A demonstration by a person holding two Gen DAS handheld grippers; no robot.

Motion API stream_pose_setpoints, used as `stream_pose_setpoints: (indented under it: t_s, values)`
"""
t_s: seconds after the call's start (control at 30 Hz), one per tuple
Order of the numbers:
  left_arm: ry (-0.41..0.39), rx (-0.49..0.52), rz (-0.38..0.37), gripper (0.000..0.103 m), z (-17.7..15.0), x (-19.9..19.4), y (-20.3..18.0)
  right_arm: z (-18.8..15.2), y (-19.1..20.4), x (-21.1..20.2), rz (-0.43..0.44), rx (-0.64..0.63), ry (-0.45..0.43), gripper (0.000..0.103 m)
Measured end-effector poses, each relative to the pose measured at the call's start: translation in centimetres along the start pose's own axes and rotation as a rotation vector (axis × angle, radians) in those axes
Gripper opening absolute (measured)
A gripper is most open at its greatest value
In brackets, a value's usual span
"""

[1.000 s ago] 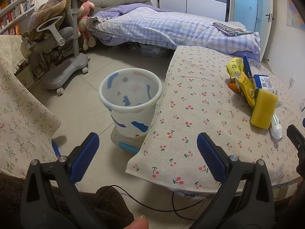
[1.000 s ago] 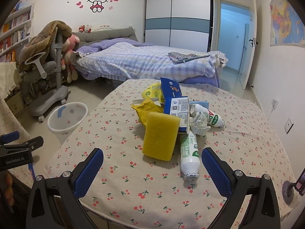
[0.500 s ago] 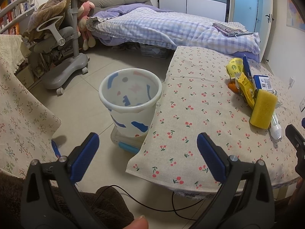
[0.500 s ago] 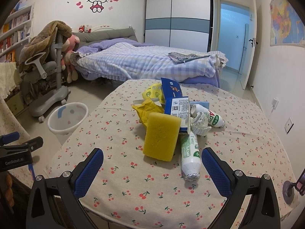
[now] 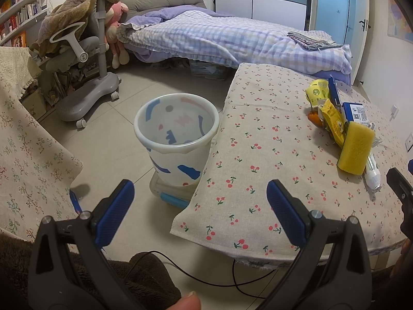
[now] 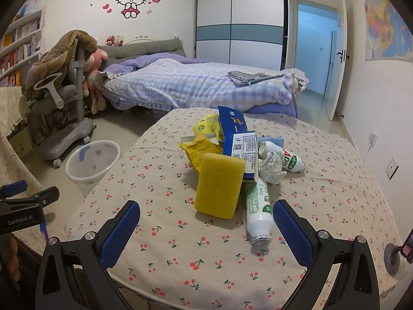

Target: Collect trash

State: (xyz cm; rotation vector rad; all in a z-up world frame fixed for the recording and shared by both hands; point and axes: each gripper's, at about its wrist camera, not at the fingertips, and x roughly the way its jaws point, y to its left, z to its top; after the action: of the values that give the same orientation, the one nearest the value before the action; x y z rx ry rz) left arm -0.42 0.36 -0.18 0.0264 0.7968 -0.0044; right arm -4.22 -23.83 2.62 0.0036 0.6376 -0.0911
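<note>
Both the left gripper (image 5: 198,199) and right gripper (image 6: 206,219) are released, holding nothing. Just ahead of the right gripper lies a yellow sponge (image 6: 219,184); the bin (image 5: 176,139) stands ahead of the left.

Table (image 6: 322,206) w/ cherry-print cloth is carrying a trash pile near its middle: yellow sponge (image 6: 219,184), white bottle (image 6: 258,208) lying beside it, 2nd bottle (image 6: 284,157), blue boxes (image 6: 241,144), yellow wrapper (image 6: 201,149). Floor (image 5: 113,139) is carrying the bin (image 5: 178,139), just beside table edge.
</note>
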Motion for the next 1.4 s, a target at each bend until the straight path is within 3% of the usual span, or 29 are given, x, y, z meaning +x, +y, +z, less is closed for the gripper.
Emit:
stream_pose_setpoints:
  t_s: [0.67, 1.0, 1.23, 1.33, 1.4]
  values:
    - [0.016, 0.009, -0.016, 0.102, 0.8, 0.5, -0.7, 0.3, -0.7, 0.3, 0.012, 0.010, 0.029, 0.103]
    - [0.058, 0.039, -0.054, 0.102, 1.9, 1.7, -1.6, 2.1, -6.7, 3.1, 0.029, 0.094, 0.251, 0.103]
    - [0.116, 0.130, -0.090, 0.102, 2.6, 2.7, -3.8, 3.0, -11.2, 8.1, 0.069, 0.227, 0.466, 0.102]
    - [0.131, 0.157, -0.106, 0.102, 2.7, 2.9, -4.8, 2.3, -11.1, 10.7, 0.104, 0.228, 0.548, 0.087]
    - [0.151, 0.168, -0.123, 0.102, 2.7, 3.1, -5.4, 1.8, -11.2, 12.0, 0.113, 0.235, 0.578, 0.069]
